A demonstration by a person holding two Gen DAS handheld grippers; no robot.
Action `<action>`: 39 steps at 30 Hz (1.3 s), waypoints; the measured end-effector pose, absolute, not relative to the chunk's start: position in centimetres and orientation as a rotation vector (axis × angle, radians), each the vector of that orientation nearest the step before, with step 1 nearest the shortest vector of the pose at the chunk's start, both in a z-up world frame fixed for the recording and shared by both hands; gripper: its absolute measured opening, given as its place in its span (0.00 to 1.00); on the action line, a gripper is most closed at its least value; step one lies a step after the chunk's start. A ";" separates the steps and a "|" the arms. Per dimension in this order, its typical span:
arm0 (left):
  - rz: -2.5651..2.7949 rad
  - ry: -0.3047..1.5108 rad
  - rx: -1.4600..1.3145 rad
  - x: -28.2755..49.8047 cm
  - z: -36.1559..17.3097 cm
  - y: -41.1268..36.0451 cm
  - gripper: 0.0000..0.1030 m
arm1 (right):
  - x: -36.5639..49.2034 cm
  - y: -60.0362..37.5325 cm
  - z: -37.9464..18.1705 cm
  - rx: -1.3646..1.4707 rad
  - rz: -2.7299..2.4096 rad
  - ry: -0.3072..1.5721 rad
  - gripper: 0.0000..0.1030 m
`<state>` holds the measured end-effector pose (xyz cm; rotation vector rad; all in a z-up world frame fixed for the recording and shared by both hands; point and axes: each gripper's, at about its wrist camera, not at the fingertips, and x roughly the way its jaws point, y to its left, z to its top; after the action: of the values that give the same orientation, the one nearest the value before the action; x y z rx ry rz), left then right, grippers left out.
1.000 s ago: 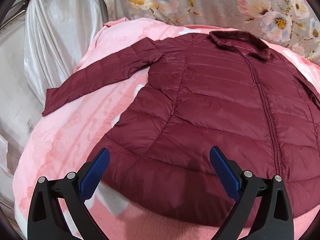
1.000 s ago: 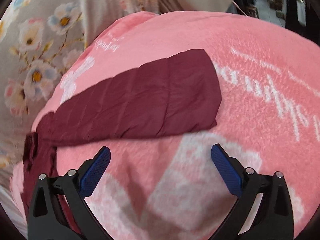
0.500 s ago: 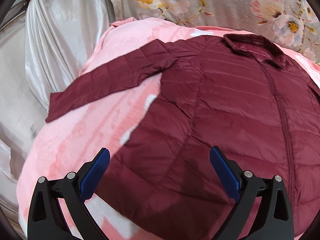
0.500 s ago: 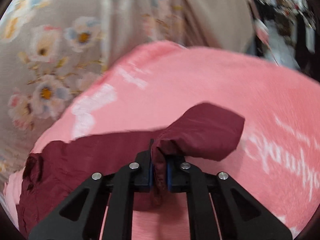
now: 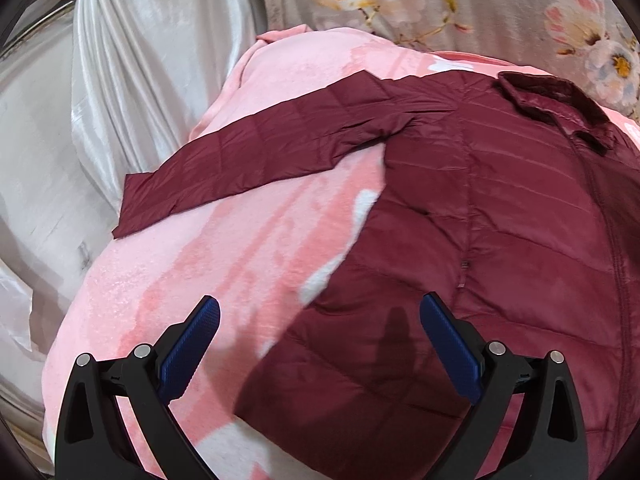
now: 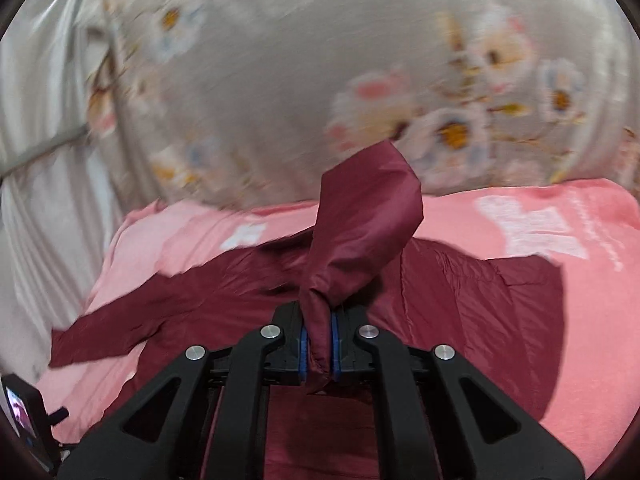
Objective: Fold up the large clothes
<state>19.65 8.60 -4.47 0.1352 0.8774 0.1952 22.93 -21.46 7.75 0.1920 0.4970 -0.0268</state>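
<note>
A maroon quilted jacket (image 5: 500, 216) lies front up on a pink blanket (image 5: 224, 264), collar at the far side. Its left sleeve (image 5: 256, 152) stretches out flat to the left. My left gripper (image 5: 320, 344) is open and empty, low over the jacket's left hem edge. In the right wrist view, my right gripper (image 6: 319, 350) is shut on the jacket's right sleeve (image 6: 360, 232) near its cuff and holds it lifted above the jacket body (image 6: 472, 304). The sleeve end stands up from the pads.
A grey floral curtain (image 6: 320, 60) hangs behind the bed. Shiny white fabric (image 5: 132, 80) drapes along the left side. A small black device (image 6: 24, 412) sits at the lower left of the right wrist view.
My right gripper closed on the right sleeve and has lifted and swung it toward the jacket body. My left gripper has drifted forward and left along the hem, still open.
</note>
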 end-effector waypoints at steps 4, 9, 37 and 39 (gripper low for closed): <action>0.202 0.888 0.125 19.9 -4.8 9.6 0.95 | 24.9 -16.8 4.4 0.145 0.054 0.589 0.07; 0.161 0.890 0.085 20.4 -4.4 10.0 0.95 | 26.5 -12.7 -0.9 0.099 0.121 0.710 0.11; -0.311 1.083 -0.284 32.7 -3.5 0.5 0.07 | 18.8 -41.7 -6.5 0.880 -0.263 0.647 0.53; -0.312 1.045 -0.245 33.2 -2.5 0.4 0.01 | 19.8 -42.6 -7.2 0.897 -0.274 0.654 0.46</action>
<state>33.16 0.42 -2.48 -0.2455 1.0446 -0.3120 19.76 -42.62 -7.18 0.8968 0.6542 -0.2744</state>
